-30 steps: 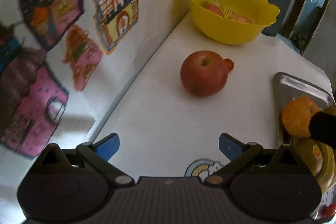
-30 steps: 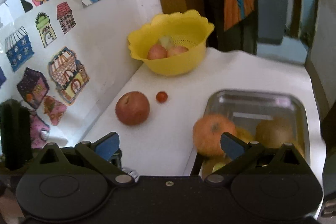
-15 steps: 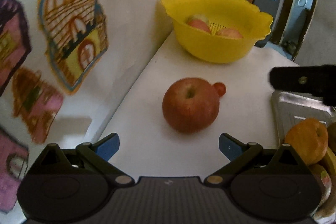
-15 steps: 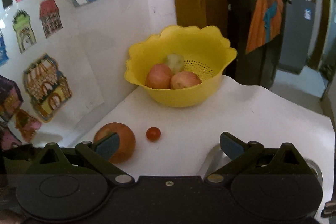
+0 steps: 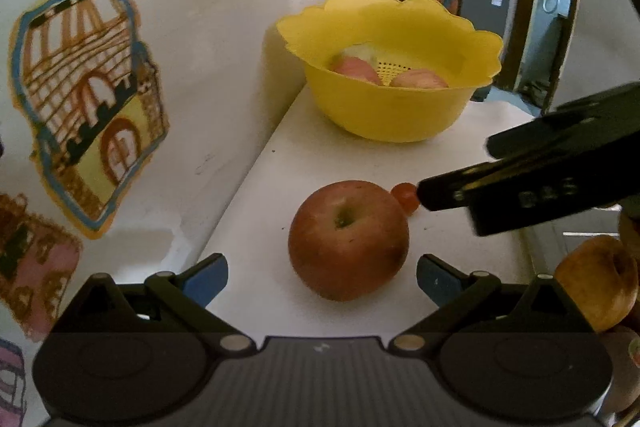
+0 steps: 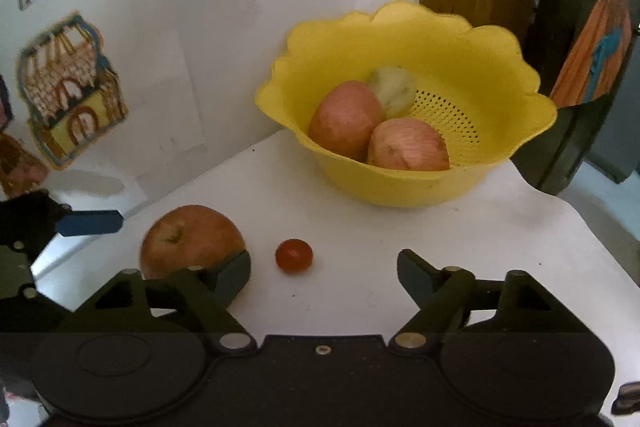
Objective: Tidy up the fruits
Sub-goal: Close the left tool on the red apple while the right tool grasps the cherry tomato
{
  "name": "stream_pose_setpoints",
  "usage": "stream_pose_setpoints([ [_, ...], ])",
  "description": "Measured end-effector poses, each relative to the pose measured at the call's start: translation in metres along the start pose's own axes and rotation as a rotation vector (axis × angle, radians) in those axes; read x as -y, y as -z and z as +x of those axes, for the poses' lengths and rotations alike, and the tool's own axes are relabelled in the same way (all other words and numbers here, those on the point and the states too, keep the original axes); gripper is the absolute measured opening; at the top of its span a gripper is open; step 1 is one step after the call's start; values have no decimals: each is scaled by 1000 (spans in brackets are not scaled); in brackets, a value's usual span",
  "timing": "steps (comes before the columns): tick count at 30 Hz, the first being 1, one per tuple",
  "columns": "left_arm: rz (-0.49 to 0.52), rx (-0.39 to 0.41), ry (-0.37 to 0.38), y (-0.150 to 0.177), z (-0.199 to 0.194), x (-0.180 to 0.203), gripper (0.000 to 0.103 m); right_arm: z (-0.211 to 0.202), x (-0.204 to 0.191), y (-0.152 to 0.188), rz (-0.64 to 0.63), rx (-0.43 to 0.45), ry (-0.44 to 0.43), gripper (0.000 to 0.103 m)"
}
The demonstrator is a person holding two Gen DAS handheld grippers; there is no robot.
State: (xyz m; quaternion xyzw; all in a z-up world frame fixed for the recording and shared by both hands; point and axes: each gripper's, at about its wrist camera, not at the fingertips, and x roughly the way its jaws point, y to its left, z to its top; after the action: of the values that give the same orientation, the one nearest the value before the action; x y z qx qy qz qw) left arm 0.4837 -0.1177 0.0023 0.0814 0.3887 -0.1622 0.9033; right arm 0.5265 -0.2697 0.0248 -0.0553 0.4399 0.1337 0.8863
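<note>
A big red apple (image 5: 348,239) sits on the white table, just ahead of and between the blue pads of my left gripper (image 5: 320,281), which is open and not touching it. Beside it lies a small cherry tomato (image 6: 294,255). My right gripper (image 6: 324,275) hovers over the tomato with its jaws closing. The tomato lies between the fingertips and slightly ahead, and the pads do not press on it. The right gripper's black body (image 5: 540,187) crosses the left wrist view beside the tomato (image 5: 405,197). The apple (image 6: 192,239) sits by the right gripper's left finger.
A yellow scalloped colander bowl (image 6: 400,187) with three fruits stands at the table's far corner by the wall. Paper house drawings (image 5: 88,99) hang on the wall at left. An orange (image 5: 596,283) shows at the right edge. The left gripper's blue finger (image 6: 90,223) reaches in at left.
The right gripper swung from over the metal tray to the cherry tomato and its jaws narrowed. The left gripper closed in on the apple, which now lies between its fingertips.
</note>
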Motion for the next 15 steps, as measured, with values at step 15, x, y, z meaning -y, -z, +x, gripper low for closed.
stream_pose_setpoints([
  [15, 19, -1, 24, -5, 18, 4, 87, 33, -5, -14, -50, -96, -60, 56],
])
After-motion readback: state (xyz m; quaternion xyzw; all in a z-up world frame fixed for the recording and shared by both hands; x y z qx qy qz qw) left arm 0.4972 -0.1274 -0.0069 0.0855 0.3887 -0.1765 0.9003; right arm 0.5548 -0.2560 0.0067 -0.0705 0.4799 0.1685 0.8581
